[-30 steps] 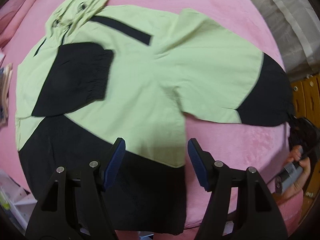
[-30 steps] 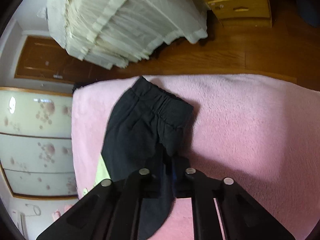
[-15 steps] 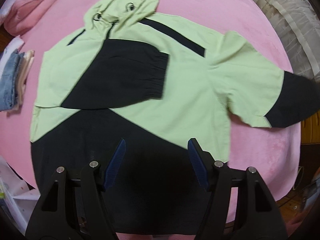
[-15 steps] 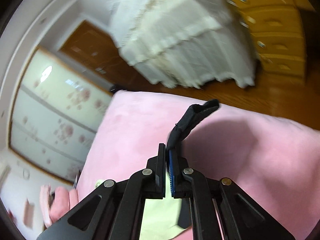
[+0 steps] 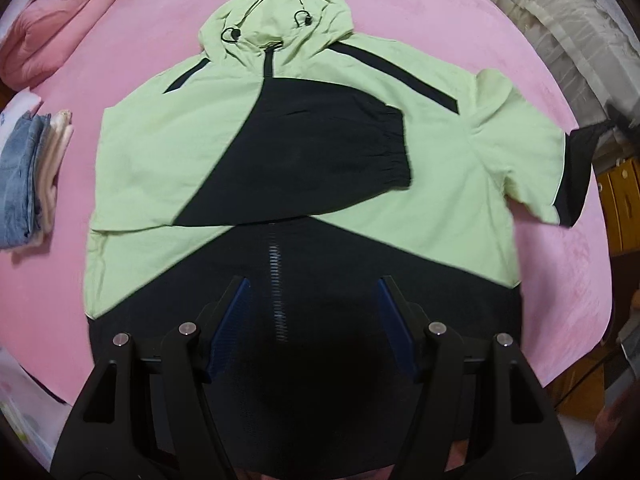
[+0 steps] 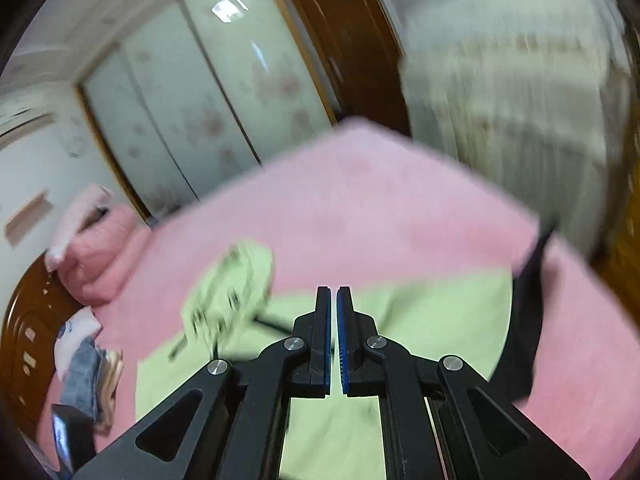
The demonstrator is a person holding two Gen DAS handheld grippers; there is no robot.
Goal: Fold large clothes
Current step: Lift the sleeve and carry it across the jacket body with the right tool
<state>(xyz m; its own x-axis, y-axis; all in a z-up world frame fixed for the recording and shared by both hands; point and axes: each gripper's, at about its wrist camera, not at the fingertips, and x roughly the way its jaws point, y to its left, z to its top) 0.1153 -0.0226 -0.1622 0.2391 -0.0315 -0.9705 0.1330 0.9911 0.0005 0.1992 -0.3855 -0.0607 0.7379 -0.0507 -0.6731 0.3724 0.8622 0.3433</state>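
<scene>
Now the jacket (image 5: 192,152) lies spread flat on the pink bed (image 5: 420,12), hood (image 5: 276,20) pointing away from the left camera, black hem nearest it. One sleeve (image 5: 320,152) is folded across the chest, its black cuff resting on the green front. The other sleeve (image 5: 532,160) sticks out to the side, and its black end (image 5: 576,160) lifts off the bed toward the edge of the left view.

Left gripper (image 5: 312,328) hangs over the hem, pointing down, jaws apart with nothing between them; the zip runs up the black panel in the gap.

Right gripper (image 6: 333,340) comes in above the jacket (image 6: 420,312), blue-lined jaws together with only a thin slit between. Whether any cloth is pinched there I can't tell: no fabric shows between the pads. In this blurred view the black sleeve end (image 6: 524,320) stands up at the right, and the hood (image 6: 232,292) smears to the left.

Off to the side, a folded stack (image 5: 28,176) with denim on it sits on the bed well apart from the jacket, and a pink quilt (image 5: 52,16) is bundled at the far corner. Beyond the bed, a wardrobe (image 6: 192,96) with pale flowered doors and a brown door (image 6: 344,40).
</scene>
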